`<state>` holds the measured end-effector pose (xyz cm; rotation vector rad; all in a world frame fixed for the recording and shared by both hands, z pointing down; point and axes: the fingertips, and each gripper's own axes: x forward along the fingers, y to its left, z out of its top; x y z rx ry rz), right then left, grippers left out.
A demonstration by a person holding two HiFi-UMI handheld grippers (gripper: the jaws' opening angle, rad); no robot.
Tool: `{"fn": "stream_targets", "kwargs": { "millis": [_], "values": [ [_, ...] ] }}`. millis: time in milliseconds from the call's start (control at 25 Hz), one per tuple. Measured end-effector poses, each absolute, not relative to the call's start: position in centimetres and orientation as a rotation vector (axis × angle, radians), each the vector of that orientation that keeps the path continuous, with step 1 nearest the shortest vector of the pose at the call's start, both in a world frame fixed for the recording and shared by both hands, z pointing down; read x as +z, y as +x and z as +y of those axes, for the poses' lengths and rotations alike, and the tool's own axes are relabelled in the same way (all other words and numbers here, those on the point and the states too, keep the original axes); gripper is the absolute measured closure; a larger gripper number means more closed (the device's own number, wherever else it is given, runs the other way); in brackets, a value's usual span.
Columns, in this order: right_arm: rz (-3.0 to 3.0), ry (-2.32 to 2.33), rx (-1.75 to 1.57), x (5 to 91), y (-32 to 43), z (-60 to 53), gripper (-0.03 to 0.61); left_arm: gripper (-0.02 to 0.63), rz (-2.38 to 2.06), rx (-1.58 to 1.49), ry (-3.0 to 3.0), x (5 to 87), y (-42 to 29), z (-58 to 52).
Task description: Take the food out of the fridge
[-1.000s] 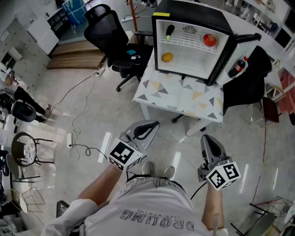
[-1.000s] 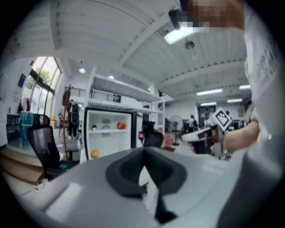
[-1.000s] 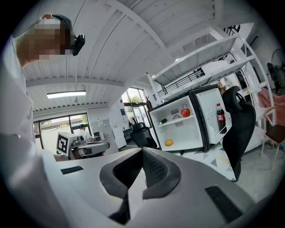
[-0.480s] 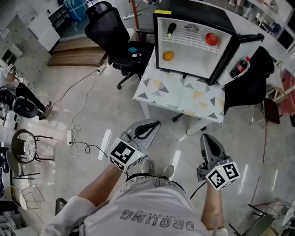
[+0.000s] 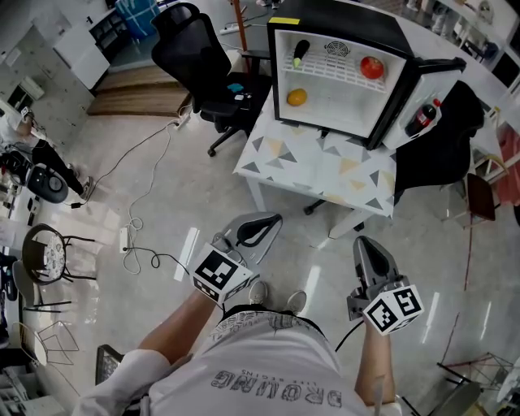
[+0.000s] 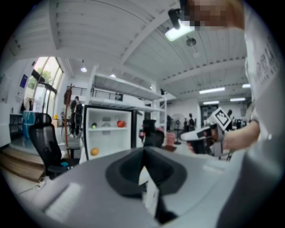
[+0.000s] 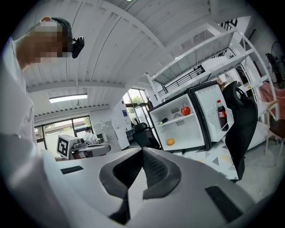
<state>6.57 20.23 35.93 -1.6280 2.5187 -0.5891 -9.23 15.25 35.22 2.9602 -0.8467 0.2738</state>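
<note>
three foods sit in the open fridge (image 5: 388, 96): tomato (image 5: 371, 68) and dark vegetable (image 5: 301, 53) on the shelf (image 5: 335, 71), orange (image 5: 296, 97) below. the left gripper (image 5: 270, 221) and right gripper (image 5: 366, 245) are clenched empty, idle since the fridge is well apart.

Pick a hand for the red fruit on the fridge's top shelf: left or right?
Right, probably. The red fruit sits upper right in the fridge, roughly straight ahead of the right gripper; the left gripper lines up nearer the orange. Both jaws are shut and empty, both far from it.
</note>
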Motion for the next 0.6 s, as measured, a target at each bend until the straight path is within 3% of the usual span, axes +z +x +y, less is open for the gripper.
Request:
{"fn": "stream_targets", "kwargs": {
  "millis": [600],
  "values": [
    [2.539, -1.577, -0.585, 36.4, 9.4, 22.6, 0.591, 0.607, -0.893, 0.307, 2.948, 35.9, -6.6, 18.0]
  ]
}}
